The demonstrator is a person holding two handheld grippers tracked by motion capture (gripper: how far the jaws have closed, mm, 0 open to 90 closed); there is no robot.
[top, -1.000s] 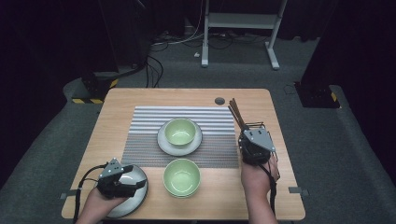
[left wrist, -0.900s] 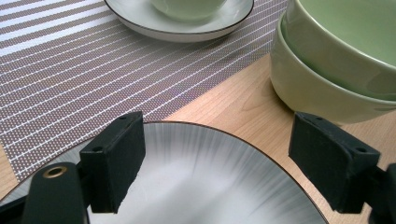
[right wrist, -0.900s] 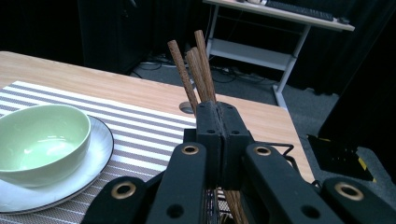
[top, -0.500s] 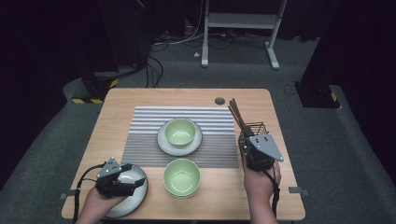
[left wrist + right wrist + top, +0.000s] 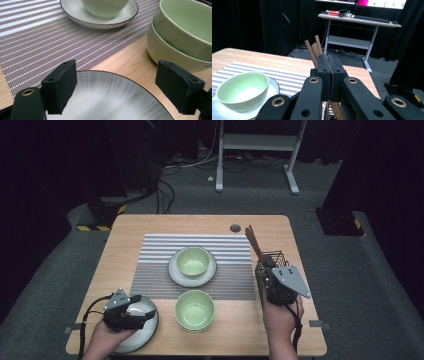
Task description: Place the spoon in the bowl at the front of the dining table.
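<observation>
A grey plate (image 5: 145, 330) lies at the table's near left corner. My left gripper (image 5: 142, 312) hovers low over it, open, its jaws astride the plate's (image 5: 112, 100) far rim with nothing between them. Two stacked green bowls (image 5: 195, 310) stand just right of the plate, and the stacked green bowls (image 5: 182, 37) fill that view's right side. Another green bowl (image 5: 193, 261) rests on a pale saucer (image 5: 175, 272) on the striped placemat (image 5: 155, 255). My right gripper (image 5: 267, 267) is shut, empty as far as I see, at a black wire basket (image 5: 274, 255) of brown chopsticks (image 5: 252, 242). The chopsticks (image 5: 312, 50) rise just behind the closed jaws.
A round dark grommet (image 5: 235, 228) sits near the table's far edge. Bare wood runs along the far side and left of the placemat. Beyond the table stand a white desk frame (image 5: 260, 142) and floor cables (image 5: 165, 185).
My right gripper has drawn back a little toward the near edge, staying shut by the basket. The left gripper and the dishes have not moved.
</observation>
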